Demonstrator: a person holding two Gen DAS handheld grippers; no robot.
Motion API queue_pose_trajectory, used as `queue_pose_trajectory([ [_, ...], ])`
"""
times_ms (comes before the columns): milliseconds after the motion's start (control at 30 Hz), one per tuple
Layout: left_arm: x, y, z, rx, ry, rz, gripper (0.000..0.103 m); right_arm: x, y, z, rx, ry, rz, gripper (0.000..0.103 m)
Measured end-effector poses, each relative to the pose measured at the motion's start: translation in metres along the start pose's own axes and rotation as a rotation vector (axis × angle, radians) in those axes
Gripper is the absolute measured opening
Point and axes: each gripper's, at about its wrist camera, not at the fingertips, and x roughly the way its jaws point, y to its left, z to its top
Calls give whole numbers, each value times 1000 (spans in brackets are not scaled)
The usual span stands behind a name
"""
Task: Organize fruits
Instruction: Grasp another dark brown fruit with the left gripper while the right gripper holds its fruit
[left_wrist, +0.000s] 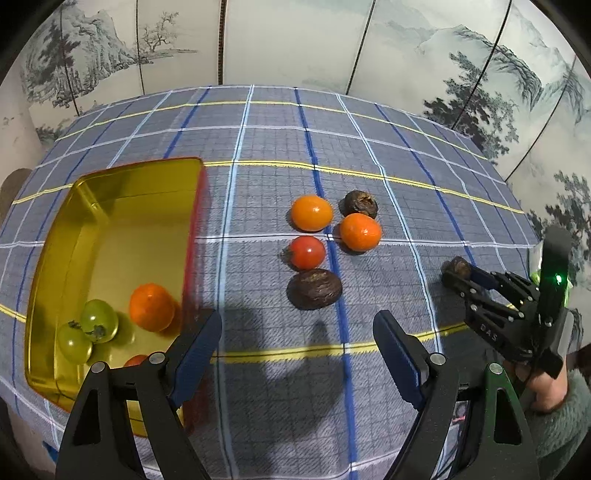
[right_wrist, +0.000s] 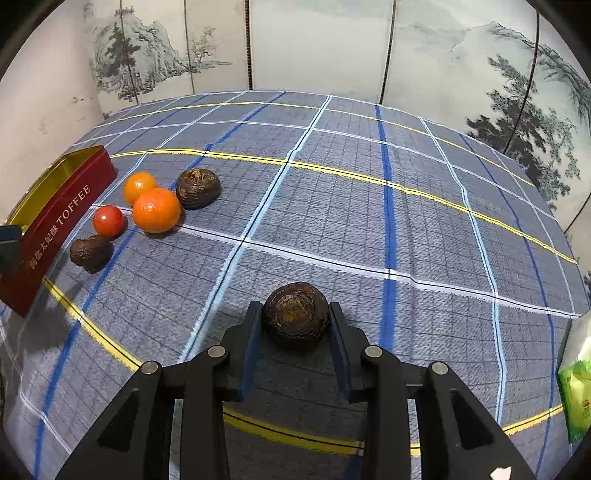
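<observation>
The right gripper (right_wrist: 295, 325) has its jaws clamped on a dark wrinkled fruit (right_wrist: 295, 314), probably bound for the tin (left_wrist: 110, 229), while the left gripper (left_wrist: 297, 332) hangs with jaws wide apart.

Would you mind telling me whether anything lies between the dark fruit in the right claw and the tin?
Yes. The right claw grips a dark fruit low over the cloth. Between it and the tin lies a cluster: two oranges, a tomato and two more dark fruits. Lifting over them looks sensible.

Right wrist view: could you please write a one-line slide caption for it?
Right gripper closes around a dark wrinkled fruit on the plaid tablecloth, apart from the remaining fruits beside the red toffee tin.
</observation>
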Motion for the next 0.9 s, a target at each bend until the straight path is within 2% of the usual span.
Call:
queue_pose_trajectory([
  [333, 32, -10, 13, -18, 42, -2, 84, -6, -9, -10, -21, -30, 29, 32],
  [500, 50, -11, 16, -34, 69, 8, 80, -6, -8, -12, -19, -33, 32, 32],
  [700, 65, -14, 17, -32, 87, 4, 70, -6, -9, -12, -20, -33, 31, 32],
  [833, 72, -14, 18, -35, 103, -3, 55, -6, -9, -12, -20, -33, 31, 33],
  [900, 72, -15, 17, -29, 97, 2, 51, -6, -9, -12, -19, -33, 32, 33],
])
